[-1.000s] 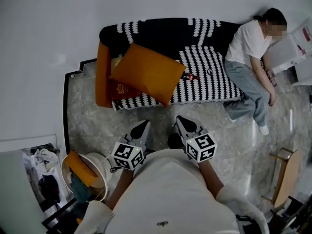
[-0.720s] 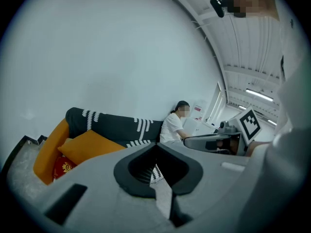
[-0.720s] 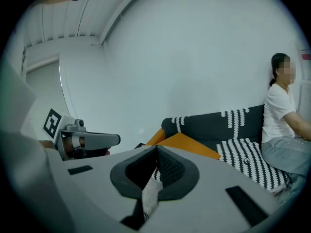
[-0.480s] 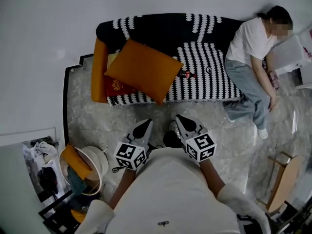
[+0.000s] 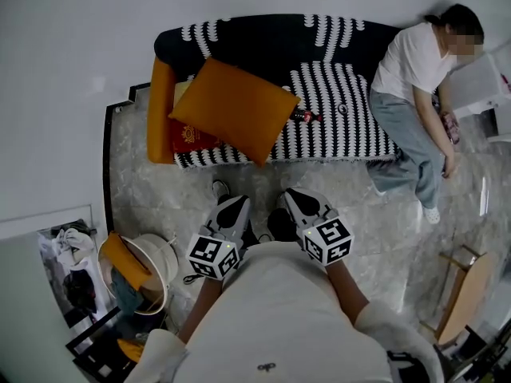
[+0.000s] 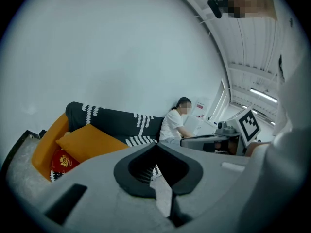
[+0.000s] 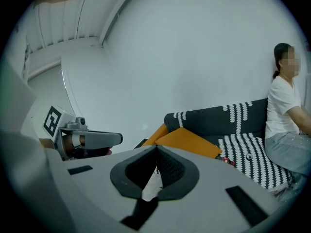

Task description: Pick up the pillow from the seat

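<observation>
The orange pillow [image 5: 235, 110] lies tilted on the left half of the sofa seat [image 5: 335, 126], which has a black-and-white patterned cover. It also shows in the left gripper view as the pillow [image 6: 90, 142] and in the right gripper view as the pillow [image 7: 192, 142]. My left gripper [image 5: 233, 207] and right gripper [image 5: 294, 198] are held side by side in front of my chest, over the floor and well short of the sofa. Both are shut with nothing between the jaws, as the left gripper [image 6: 156, 144] and right gripper [image 7: 156, 149] show close up.
A person [image 5: 411, 78] sits at the sofa's right end. A red cushion [image 5: 190, 138] lies under the pillow by the orange armrest [image 5: 160, 110]. A small red item [image 5: 303, 116] lies mid-seat. A white basket [image 5: 148, 274] stands left of me, a wooden stool [image 5: 467, 282] right.
I have stepped a little nearer; the sofa has shifted slightly up and left in the head view, and a shoe now shows ahead of the left gripper. Both grippers stay shut.
</observation>
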Motion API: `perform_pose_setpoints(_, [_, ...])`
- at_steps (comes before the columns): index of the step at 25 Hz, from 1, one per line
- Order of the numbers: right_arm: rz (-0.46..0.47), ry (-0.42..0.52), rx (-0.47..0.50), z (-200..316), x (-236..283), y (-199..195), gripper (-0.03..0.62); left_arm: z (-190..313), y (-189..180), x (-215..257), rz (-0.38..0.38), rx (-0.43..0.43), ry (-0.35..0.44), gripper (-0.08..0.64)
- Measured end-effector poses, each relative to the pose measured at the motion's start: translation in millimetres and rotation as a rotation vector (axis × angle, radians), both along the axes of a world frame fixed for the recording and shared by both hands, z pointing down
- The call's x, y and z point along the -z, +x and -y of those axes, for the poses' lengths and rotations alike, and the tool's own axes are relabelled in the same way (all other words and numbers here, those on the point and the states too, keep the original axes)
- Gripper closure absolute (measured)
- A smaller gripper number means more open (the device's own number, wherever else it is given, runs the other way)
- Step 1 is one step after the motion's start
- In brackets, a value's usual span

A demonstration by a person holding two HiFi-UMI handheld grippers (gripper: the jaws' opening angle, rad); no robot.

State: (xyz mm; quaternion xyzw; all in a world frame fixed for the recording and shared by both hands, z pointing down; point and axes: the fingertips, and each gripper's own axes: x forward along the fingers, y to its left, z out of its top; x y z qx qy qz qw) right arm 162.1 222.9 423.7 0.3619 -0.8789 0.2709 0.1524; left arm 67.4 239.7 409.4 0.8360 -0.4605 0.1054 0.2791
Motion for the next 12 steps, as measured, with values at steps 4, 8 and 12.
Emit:
perform_pose_setpoints(4, [-0.015, -0.002, -0.011, 4, -2, -15, 0.584, 3, -16, -4, -0.017, -0.006, -0.004, 0.549])
perform_pose_setpoints(8, [-0.037, 0.01, -0.026, 13, -1, -33, 0.584, 14, -37, -9, -0.029, -0.018, -0.009, 0.549])
perform_pose_setpoints(12, [-0.05, 0.011, -0.071, 28, 6, -45, 0.585, 36, -57, -4, -0.039, -0.039, -0.002, 0.549])
